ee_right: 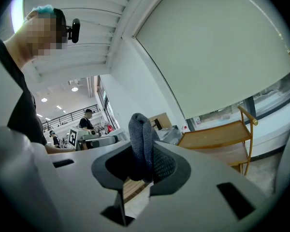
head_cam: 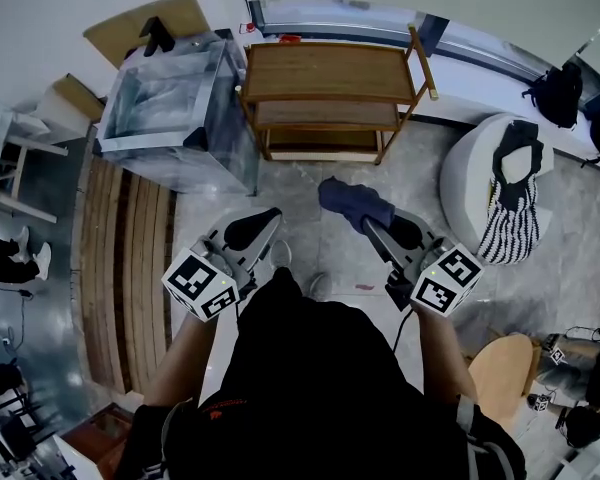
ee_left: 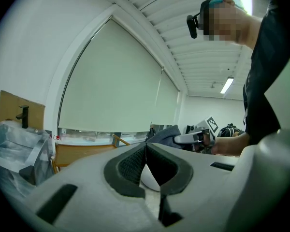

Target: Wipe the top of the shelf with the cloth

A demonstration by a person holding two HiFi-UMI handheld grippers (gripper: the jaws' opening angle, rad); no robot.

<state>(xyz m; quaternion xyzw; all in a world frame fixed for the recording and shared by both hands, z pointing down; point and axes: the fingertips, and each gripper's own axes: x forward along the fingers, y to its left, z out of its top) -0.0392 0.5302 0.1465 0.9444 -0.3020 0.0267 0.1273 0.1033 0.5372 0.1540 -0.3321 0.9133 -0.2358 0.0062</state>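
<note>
View from above of a person standing on a pale floor, a gripper in each hand, facing a wooden shelf (head_cam: 330, 68) that stands well ahead of them by the window wall. The right gripper (head_cam: 368, 226) has its jaws pressed together on a fold of a dark blue cloth (head_cam: 352, 203), which bunches up past the jaw tips and hangs in the air, well short of the shelf. The left gripper (head_cam: 265, 218) has its jaws closed tip to tip with nothing between them. A clear plastic bin (head_cam: 170, 108) sits just left of the shelf. The shelf top looks bare and wiping has not begun. Likely risks: only a narrow fold is pinched (most of the cloth is loose), so dragging it over the wood could pull it free; the raised rail at the shelf's right end could snag it; and a hard push might shift the shelf, since the left gripper is not steadying it.
</note>
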